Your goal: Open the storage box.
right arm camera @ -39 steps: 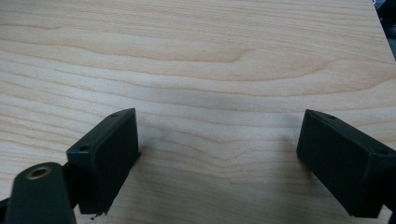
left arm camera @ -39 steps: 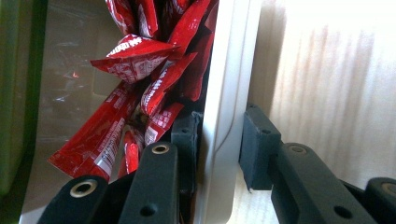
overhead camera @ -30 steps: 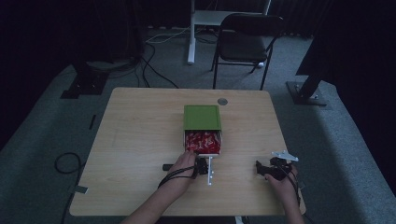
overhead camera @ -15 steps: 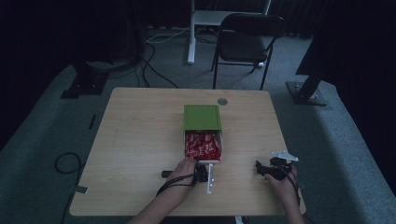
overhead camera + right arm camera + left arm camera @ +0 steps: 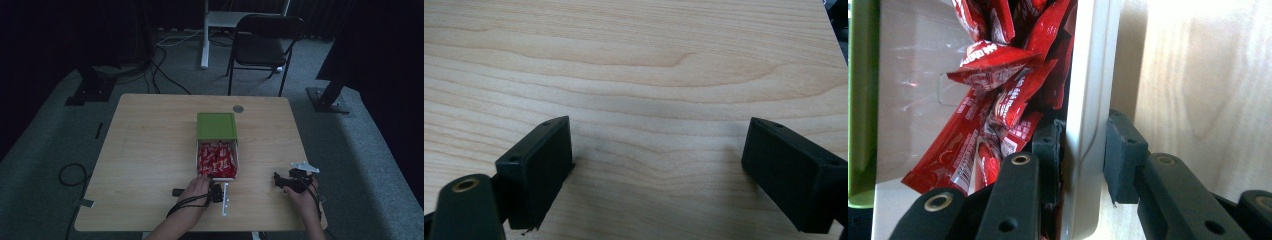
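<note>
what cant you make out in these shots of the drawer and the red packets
- High view: print on the red packets is too small and dim.
- Left gripper view: drawer floor is hidden under packets.
- Left tongs: whether both pads touch the drawer's front wall is unclear.

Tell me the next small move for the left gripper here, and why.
Probably keep drawing the white drawer a little further out of the green box. The left gripper has its jaws either side of the drawer's front wall, and the red packets are already exposed. The right gripper sits open over bare table, free to reach in afterwards.
</note>
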Motion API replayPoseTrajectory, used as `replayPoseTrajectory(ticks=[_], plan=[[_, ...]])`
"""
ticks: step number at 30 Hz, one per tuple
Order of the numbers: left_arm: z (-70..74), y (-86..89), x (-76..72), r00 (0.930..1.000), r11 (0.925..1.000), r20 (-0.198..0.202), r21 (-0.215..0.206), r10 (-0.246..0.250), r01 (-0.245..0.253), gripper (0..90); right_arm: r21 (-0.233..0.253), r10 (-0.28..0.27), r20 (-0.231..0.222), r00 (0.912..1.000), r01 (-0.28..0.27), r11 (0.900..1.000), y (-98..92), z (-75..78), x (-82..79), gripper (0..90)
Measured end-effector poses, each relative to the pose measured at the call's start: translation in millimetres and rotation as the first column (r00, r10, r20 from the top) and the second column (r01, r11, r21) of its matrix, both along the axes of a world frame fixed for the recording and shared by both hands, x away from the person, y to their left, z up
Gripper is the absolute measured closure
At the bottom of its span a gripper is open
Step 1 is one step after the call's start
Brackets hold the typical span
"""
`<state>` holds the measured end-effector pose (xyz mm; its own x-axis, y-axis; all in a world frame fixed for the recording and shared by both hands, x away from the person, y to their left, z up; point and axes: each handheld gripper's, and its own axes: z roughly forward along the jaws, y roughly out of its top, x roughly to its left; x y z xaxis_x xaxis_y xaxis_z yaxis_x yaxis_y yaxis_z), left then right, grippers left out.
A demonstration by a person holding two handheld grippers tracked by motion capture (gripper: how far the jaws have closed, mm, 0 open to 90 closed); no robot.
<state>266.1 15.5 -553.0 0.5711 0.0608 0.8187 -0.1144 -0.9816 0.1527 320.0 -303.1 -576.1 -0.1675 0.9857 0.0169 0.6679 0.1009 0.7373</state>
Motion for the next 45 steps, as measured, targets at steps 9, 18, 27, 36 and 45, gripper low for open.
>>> replayPoseTrajectory(ticks=[9, 18, 27, 36, 45], plan=[[0.3, 1.6, -10.8, 1.0000, 1.0000, -0.002, 0.000, -0.003, 0.003, 71.6, 0.000, 0.000, 0.000, 1.0000, 0.000, 1.000, 0.0, 0.0, 0.0, 12.1], [2.3, 0.7, -18.6, 0.9996, 0.9999, -0.028, -0.010, 0.002, -0.002, 71.0, 0.000, 0.000, 0.000, 1.0000, 0.000, 1.000, 0.0, 0.0, 0.0, 12.1], [3.8, 0.0, -23.7, 0.9993, 1.0000, -0.039, -0.008, 0.000, -0.001, 70.7, 0.000, 0.000, 0.000, 1.0000, 0.000, 1.000, 0.0, 0.0, 0.0, 12.1], [14.7, 9.0, -23.3, 0.9869, 0.9915, -0.161, -0.129, -0.005, -0.016, 62.0, 0.000, 0.000, 0.000, 1.0000, 0.000, 1.000, 0.0, 0.0, 0.0, 12.1], [28.2, 20.8, -27.0, 0.9611, 0.9534, -0.273, -0.299, -0.042, -0.043, 62.0, 0.000, 0.000, 0.000, 1.0000, 0.000, 1.000, 0.0, 0.0, 0.0, 12.1]])
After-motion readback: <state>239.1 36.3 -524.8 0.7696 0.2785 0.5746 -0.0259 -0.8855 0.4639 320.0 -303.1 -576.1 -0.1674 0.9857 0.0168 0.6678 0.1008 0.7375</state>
